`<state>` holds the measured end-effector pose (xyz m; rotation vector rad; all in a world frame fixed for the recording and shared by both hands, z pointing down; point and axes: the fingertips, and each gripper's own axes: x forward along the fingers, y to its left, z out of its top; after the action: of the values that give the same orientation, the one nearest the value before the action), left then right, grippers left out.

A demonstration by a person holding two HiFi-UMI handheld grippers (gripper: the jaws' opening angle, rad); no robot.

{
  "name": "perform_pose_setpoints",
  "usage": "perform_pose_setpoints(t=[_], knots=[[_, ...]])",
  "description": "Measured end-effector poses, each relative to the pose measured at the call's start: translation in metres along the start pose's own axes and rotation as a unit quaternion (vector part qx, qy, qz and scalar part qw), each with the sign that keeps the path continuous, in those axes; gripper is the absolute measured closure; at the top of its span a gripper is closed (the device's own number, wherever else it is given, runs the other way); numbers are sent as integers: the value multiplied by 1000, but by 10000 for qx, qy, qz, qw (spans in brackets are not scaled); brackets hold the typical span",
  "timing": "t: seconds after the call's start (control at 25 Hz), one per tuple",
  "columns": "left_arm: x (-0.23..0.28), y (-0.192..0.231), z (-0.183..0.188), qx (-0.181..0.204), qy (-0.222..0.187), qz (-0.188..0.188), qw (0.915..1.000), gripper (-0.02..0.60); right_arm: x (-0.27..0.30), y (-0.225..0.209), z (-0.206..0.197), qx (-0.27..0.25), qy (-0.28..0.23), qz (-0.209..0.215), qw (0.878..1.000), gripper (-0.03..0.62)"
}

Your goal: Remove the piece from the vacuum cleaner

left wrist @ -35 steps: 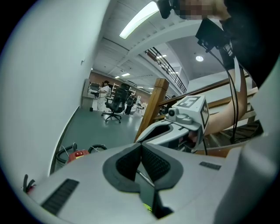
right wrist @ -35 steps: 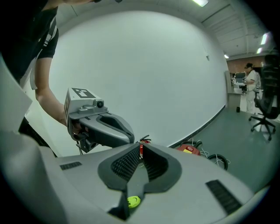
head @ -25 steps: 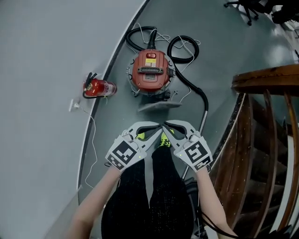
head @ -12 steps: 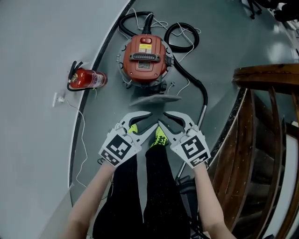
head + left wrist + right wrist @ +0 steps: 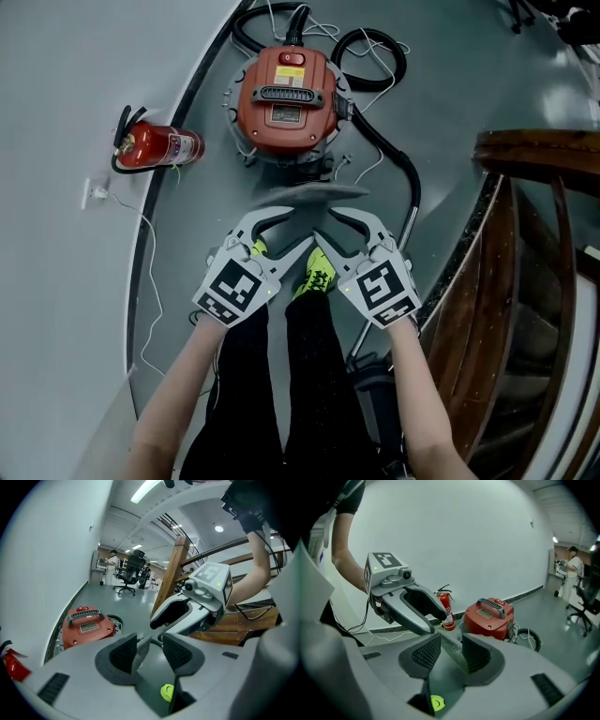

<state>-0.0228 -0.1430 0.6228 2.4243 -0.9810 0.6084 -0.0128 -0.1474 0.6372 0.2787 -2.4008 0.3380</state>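
The red canister vacuum cleaner (image 5: 286, 101) stands on the grey floor by the curved wall. Its black hose (image 5: 405, 169) loops round to a metal tube on the right. A flat grey floor nozzle (image 5: 305, 194) lies just in front of it. My left gripper (image 5: 284, 228) and right gripper (image 5: 337, 228) hover side by side just short of the nozzle, tips pointing inward toward each other. Both sets of jaws are opening, with nothing pressed between the pads. The left gripper view shows its own jaws (image 5: 149, 651) apart, and so does the right gripper view (image 5: 451, 653).
A red fire extinguisher (image 5: 155, 145) lies against the wall at the left, with a white cable (image 5: 155, 253) and a wall socket (image 5: 94, 192) near it. A wooden stair railing (image 5: 534, 234) rises at the right. Yellow-green shoes (image 5: 319, 272) stand below the grippers. Office chairs (image 5: 129, 571) stand far off.
Both grippers have gone from shut to open and moved forward toward the nozzle. The vacuum cleaner now lies closer in the head view.
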Motion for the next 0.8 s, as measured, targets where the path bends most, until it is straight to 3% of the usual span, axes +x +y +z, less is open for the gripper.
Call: perform_pose_setpoints(t=[0.8], knots=[[58, 44, -62, 190, 599, 72, 9980, 324, 61, -38, -56, -585, 867, 48, 9945, 384]])
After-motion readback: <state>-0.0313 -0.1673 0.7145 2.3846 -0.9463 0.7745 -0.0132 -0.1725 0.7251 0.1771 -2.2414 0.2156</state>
